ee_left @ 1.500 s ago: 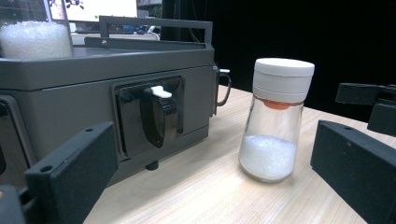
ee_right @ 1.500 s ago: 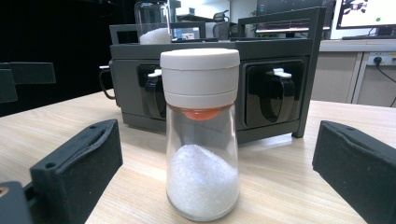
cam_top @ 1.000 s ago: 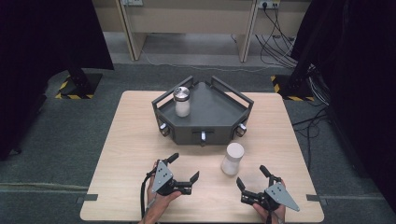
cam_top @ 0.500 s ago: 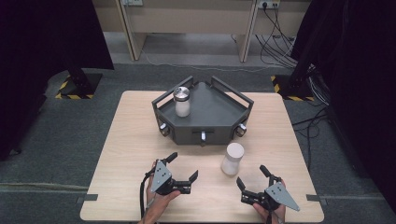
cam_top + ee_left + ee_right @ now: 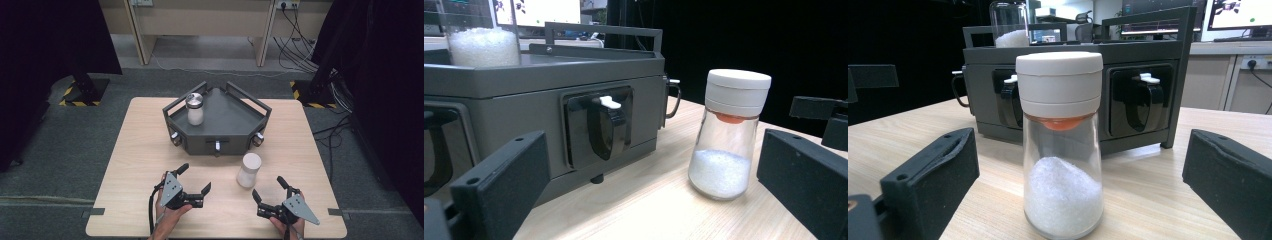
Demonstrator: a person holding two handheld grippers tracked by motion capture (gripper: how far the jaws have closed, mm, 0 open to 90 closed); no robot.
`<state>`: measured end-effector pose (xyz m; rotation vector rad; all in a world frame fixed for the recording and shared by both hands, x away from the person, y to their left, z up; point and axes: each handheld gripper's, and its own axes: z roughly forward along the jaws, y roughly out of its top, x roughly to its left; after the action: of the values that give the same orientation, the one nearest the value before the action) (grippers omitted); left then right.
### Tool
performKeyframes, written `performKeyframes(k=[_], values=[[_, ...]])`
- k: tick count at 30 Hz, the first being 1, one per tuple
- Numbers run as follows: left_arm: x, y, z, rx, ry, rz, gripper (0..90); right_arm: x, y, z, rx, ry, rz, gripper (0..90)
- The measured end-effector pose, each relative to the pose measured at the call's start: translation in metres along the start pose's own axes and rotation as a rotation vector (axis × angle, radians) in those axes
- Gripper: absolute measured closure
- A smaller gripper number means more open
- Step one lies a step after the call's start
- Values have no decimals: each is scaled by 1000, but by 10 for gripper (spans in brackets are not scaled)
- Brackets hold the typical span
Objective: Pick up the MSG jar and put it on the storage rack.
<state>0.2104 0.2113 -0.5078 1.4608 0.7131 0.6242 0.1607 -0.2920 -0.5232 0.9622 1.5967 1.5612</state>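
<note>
High view: left gripper low on the table, jaws spread wide, nothing between them, pointing right toward the shaker. Right gripper near the table's front right, jaws also spread wide and empty, pointing up-left at the shaker. Shaker stands upright on the table, white cap, just in front of the tray, between the two grippers but touching neither. Second shaker, metal cap, stands inside the tray at its left side.

Left gripper view: both black jaws wide apart, empty. Shaker upright on the table to the right, partly filled with white grains, apart from the jaws. Tray front with latch at left; second shaker on top left, cut off.

Right gripper view: jaws wide apart, holding nothing. Shaker upright, centred between the jaws, near, not touched. Tray behind it, second shaker at its top left.
</note>
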Motion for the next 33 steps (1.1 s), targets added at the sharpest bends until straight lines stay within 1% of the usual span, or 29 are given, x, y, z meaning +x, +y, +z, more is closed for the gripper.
performKeyframes(k=[9,14,22,33], values=[[-1,-1,-6,0,28,-1,4,-1,0,10,7,20,-1,22],[-1,-2,-8,-1,37,-5,4,-2,0,13,8,25,-2,26],[0,-5,-7,7,32,-1,4,-2,0,13,10,20,-1,29],[-1,-4,-7,1,35,-2,4,-1,0,16,15,17,-4,33]])
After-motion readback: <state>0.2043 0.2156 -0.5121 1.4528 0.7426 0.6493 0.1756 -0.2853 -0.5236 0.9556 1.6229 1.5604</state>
